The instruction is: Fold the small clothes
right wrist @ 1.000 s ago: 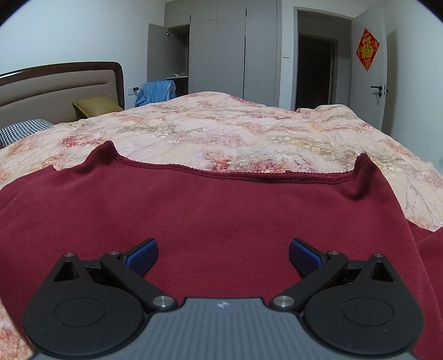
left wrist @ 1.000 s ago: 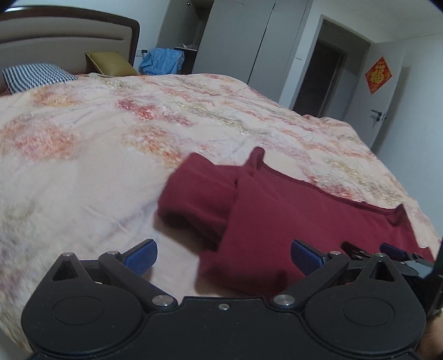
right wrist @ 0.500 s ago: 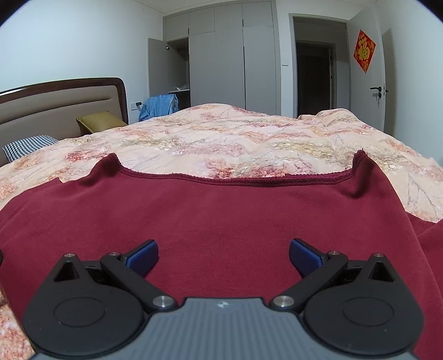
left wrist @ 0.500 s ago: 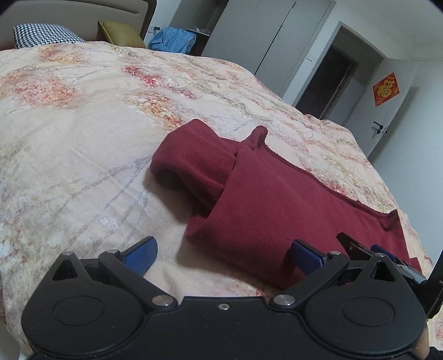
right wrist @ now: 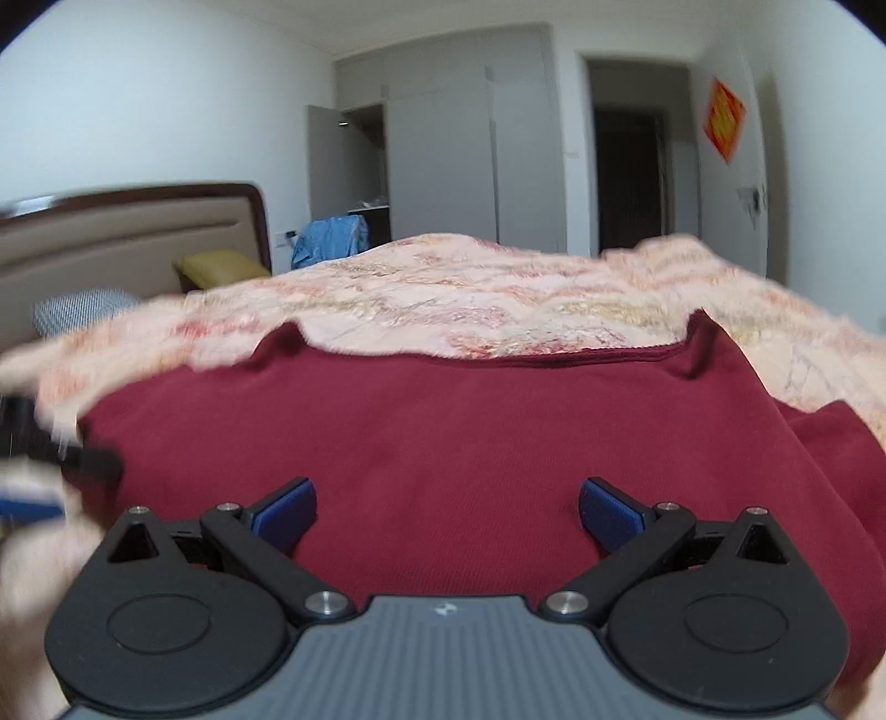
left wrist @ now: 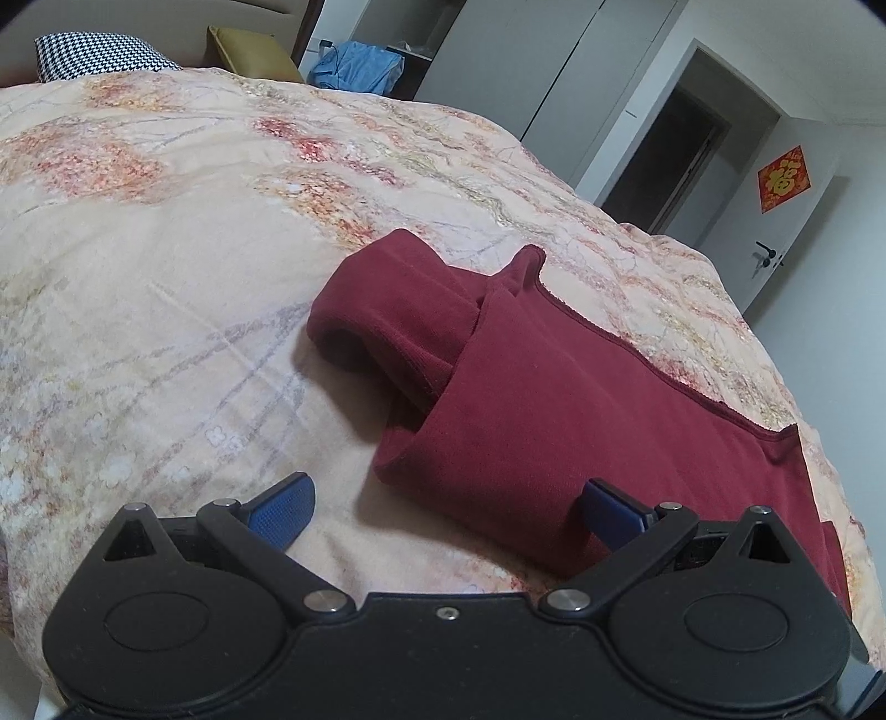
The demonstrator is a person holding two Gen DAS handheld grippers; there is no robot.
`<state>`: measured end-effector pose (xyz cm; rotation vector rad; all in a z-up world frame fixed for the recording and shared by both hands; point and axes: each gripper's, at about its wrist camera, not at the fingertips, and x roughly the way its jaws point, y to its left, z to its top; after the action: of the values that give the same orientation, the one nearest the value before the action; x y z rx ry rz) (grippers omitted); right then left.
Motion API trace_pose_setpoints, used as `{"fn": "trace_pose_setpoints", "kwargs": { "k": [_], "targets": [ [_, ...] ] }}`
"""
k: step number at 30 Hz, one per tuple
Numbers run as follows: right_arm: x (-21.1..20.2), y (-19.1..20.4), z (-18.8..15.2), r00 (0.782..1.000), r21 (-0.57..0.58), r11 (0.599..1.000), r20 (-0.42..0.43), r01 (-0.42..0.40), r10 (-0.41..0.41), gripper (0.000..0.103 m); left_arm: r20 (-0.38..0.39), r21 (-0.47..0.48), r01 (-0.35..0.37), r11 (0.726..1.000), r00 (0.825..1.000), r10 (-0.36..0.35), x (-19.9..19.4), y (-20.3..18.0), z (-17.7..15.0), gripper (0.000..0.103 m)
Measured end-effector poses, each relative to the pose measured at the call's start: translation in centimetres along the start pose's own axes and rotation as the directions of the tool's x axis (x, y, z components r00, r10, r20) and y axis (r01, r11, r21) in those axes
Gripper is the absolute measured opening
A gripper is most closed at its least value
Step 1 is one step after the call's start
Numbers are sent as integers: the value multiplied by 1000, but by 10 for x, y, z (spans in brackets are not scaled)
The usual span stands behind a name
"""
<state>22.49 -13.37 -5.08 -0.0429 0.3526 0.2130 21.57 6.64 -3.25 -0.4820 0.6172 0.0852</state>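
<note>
A dark red garment (left wrist: 559, 399) lies partly folded on the floral bedspread (left wrist: 166, 249), with a rolled sleeve (left wrist: 398, 310) sticking out at its left. My left gripper (left wrist: 446, 507) is open and empty, just above the garment's near left corner. My right gripper (right wrist: 447, 509) is open and empty, low over the middle of the same garment (right wrist: 470, 421), whose straight hem runs across the far side. The left gripper also shows blurred at the left edge of the right wrist view (right wrist: 33, 487).
A checked pillow (left wrist: 94, 52) and an olive cushion (left wrist: 249, 52) lie at the headboard (right wrist: 127, 232). Blue clothes (right wrist: 329, 238) hang by the grey wardrobe (right wrist: 459, 149). An open doorway (right wrist: 631, 177) is at the back right. The bed edge drops off at the right.
The left gripper has risen and pulled back to the left, so more of the bedspread shows. The right gripper has tilted up with motion blur. Both stay open.
</note>
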Motion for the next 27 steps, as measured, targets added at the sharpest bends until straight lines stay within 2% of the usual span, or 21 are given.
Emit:
{"fn": "trace_pose_setpoints", "kwargs": {
  "k": [4,18,20,22,24,27],
  "targets": [
    [3,7,-2,999,-31,999,8,34,-33,103,-2,6,-9,1000,1000,9,1,-2,0,102],
    [0,6,-7,999,-18,1000,23,25,-25,103,-3,2,-14,1000,1000,14,-2,-4,-2,102],
    [0,6,-7,999,-18,1000,23,25,-25,103,5,-20,13,1000,1000,-13,-5,-2,-5,102],
    [0,6,-7,999,-19,1000,23,25,-25,103,15,-63,78,995,997,-77,-9,1,-8,102],
    [1,6,-7,999,-18,1000,23,25,-24,103,15,-122,153,981,988,-153,-8,6,-10,102],
    [1,6,-7,999,-18,1000,23,25,-25,103,32,-195,204,959,979,-202,-1,10,-8,102]
  ]
}}
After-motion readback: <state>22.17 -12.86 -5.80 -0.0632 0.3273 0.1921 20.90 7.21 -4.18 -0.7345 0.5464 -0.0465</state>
